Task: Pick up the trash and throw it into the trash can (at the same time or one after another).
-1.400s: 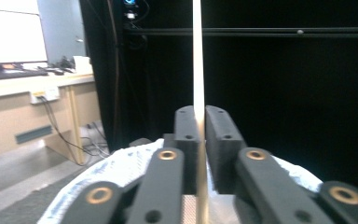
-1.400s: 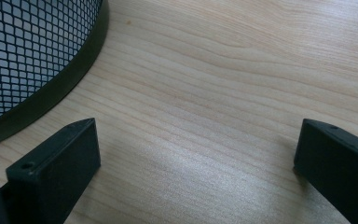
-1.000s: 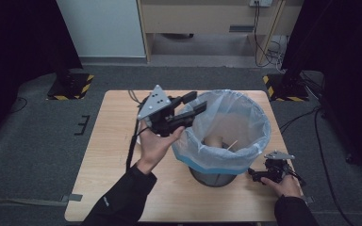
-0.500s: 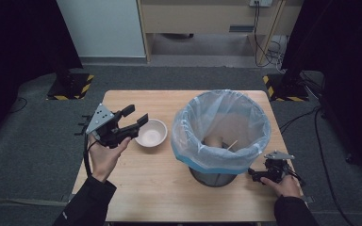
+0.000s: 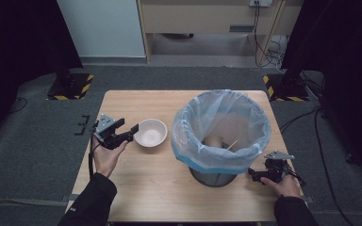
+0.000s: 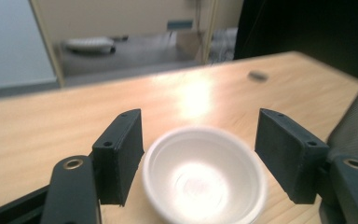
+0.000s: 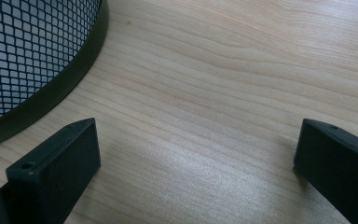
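Note:
A white bowl (image 5: pixel 150 133) sits upright and empty on the wooden table (image 5: pixel 141 179), left of a mesh bin (image 5: pixel 220 129) lined with a pale blue bag. My left gripper (image 5: pixel 127 132) is open just left of the bowl. In the left gripper view the bowl (image 6: pixel 204 176) lies between the wide-spread jaws, and neither one touches it. My right gripper (image 5: pixel 254 175) rests open on the table at the bin's right base, holding nothing. The right gripper view shows the bin's black mesh wall (image 7: pixel 32 56) at upper left and bare wood between the jaws. Some scraps lie inside the bin.
The bin takes up the table's right half. Black stands with yellow-striped bases (image 5: pixel 70 87) flank the table's far corners on the grey floor. Cables (image 5: pixel 306 117) trail at right. A small dark spot (image 6: pixel 258 75) marks the wood beyond the bowl.
My left gripper came away from the bin's rim to the left and went down to table height beside the bowl, which stood hidden behind it a second ago. The right gripper stayed put.

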Demonstrator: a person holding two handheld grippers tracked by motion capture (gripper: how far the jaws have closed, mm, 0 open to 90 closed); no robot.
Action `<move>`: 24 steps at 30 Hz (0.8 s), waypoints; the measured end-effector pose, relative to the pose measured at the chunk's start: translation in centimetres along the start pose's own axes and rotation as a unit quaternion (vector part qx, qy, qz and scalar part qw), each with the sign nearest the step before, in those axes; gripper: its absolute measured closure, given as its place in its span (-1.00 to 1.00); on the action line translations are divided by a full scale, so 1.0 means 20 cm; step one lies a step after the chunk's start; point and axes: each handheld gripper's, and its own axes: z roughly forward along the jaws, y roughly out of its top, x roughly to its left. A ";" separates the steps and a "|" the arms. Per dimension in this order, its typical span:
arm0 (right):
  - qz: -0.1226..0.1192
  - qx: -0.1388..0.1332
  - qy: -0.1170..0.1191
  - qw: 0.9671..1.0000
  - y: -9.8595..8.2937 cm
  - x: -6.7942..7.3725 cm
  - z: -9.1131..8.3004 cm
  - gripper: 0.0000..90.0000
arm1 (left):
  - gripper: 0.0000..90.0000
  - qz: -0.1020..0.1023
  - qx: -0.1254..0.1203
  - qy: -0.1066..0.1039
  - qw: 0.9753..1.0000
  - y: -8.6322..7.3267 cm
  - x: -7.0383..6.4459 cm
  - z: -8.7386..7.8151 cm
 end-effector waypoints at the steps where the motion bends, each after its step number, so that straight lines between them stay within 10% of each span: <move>1: 0.000 0.000 0.000 1.000 0.00 0.00 0.00 -0.99 | -0.30 0.002 0.011 0.003 1.000 -0.02 0.01 0.02; 24: 0.000 0.000 0.000 1.000 0.00 0.00 0.00 -0.99 | -0.14 -0.039 0.102 0.022 0.994 -0.22 0.12 0.29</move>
